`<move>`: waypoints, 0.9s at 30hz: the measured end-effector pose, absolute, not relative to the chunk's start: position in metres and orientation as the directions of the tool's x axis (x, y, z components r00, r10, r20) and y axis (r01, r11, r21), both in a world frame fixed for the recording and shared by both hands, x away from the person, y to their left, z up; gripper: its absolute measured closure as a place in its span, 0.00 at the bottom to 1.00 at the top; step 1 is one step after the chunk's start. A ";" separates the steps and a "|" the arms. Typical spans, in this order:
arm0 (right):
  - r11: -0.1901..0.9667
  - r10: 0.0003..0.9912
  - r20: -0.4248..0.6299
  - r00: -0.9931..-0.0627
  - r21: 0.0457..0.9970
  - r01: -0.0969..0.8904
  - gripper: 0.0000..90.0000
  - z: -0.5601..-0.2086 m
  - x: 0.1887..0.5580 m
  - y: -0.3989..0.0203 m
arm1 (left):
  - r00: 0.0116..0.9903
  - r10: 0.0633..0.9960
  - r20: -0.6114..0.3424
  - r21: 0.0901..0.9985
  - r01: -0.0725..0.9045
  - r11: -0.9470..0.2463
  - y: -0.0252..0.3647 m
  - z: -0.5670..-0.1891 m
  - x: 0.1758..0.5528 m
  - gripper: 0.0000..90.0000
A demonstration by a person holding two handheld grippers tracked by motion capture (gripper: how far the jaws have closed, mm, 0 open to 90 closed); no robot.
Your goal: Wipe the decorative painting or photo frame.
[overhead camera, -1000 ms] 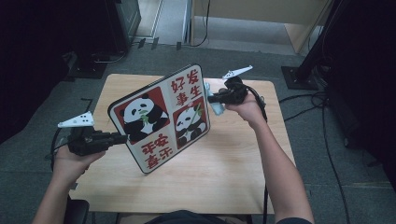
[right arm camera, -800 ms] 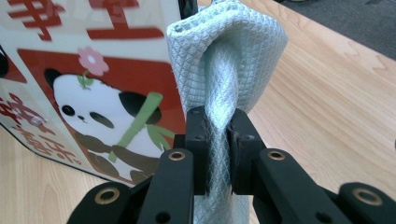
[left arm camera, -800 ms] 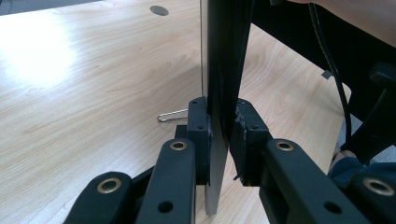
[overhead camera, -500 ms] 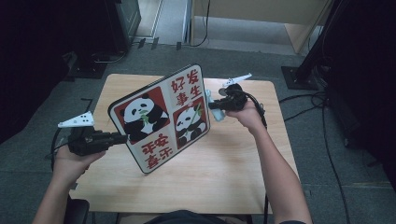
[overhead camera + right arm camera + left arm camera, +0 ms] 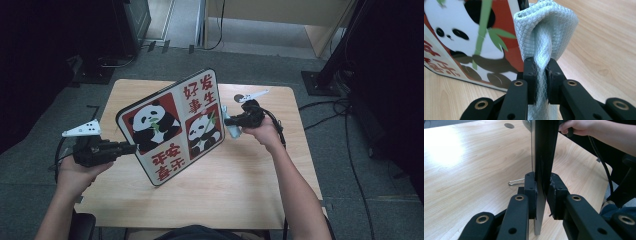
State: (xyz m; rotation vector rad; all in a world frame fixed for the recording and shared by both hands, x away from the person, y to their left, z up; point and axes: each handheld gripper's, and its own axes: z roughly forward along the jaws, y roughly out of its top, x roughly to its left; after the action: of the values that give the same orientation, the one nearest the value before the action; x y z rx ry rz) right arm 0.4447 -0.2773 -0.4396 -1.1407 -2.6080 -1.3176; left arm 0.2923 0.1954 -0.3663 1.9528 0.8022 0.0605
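**Cloth closing on the panda board's right edge**

Wooden table (image 5: pixel 235 190) fills the middle of the high view, and above it, centre frame, the panda board (image 5: pixel 172 127) stands tilted, its printed face turned toward the person and its long axis running from lower left up to upper right. Left gripper (image 5: pixel 127 147), at the left of the frame, has its jaws clamped on the board's lower-left edge; in the left gripper view the panel (image 5: pixel 541 157) rises edge-on, squeezed from both sides. Right gripper (image 5: pixel 227 121) sits just right of centre, pinching a bunched pale blue cloth (image 5: pixel 544 32). That cloth lies just beside the board's right edge, the printed face (image 5: pixel 461 37) to its left in the right gripper view. Touching or not, I cannot tell. The wipe looks set to travel leftward.
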 end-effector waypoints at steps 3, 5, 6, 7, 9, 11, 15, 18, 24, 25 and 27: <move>0.375 0.606 0.312 -0.732 0.699 0.609 0.90 -0.444 0.444 -0.278 | 0.780 0.556 -0.286 0.809 0.508 -0.296 0.196 -0.366 0.292 0.88; 0.368 0.609 0.313 -0.729 0.703 0.609 0.90 -0.448 0.442 -0.278 | 0.780 0.556 -0.287 0.809 0.508 -0.295 0.196 -0.367 0.292 0.88; 0.367 0.610 0.314 -0.728 0.702 0.611 0.90 -0.450 0.442 -0.278 | 0.780 0.556 -0.286 0.809 0.508 -0.295 0.196 -0.366 0.292 0.88; 0.364 0.614 0.316 -0.723 0.699 0.615 0.90 -0.452 0.441 -0.278 | 0.780 0.556 -0.286 0.810 0.507 -0.296 0.196 -0.366 0.292 0.88; 0.374 0.617 0.311 -0.722 0.692 0.618 0.90 -0.455 0.440 -0.278 | 0.780 0.556 -0.286 0.810 0.507 -0.296 0.195 -0.366 0.292 0.88; 0.369 0.619 0.314 -0.720 0.693 0.619 0.90 -0.459 0.439 -0.279 | 0.780 0.557 -0.285 0.810 0.507 -0.296 0.195 -0.366 0.292 0.88; 0.366 0.620 0.317 -0.717 0.692 0.623 0.90 -0.465 0.436 -0.280 | 0.780 0.557 -0.285 0.810 0.507 -0.296 0.195 -0.366 0.292 0.88; 0.366 0.623 0.321 -0.713 0.686 0.629 0.90 -0.470 0.435 -0.280 | 0.780 0.557 -0.284 0.810 0.506 -0.296 0.195 -0.366 0.292 0.88; 0.367 0.637 0.321 -0.701 0.673 0.642 0.90 -0.478 0.431 -0.280 | 0.780 0.558 -0.284 0.810 0.507 -0.295 0.195 -0.366 0.292 0.88; 0.371 0.635 0.318 -0.704 0.674 0.639 0.90 -0.480 0.431 -0.280 | 0.780 0.558 -0.285 0.810 0.507 -0.295 0.195 -0.366 0.292 0.88; 0.371 0.638 0.322 -0.700 0.667 0.646 0.90 -0.483 0.429 -0.281 | 0.780 0.558 -0.285 0.810 0.507 -0.295 0.195 -0.366 0.292 0.88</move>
State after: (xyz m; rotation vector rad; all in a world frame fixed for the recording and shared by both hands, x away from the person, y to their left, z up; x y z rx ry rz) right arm 0.4293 -0.2805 -0.4826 -1.2136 -2.5932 -1.2692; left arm 0.2920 0.1951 -0.3665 1.9507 0.8030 0.0623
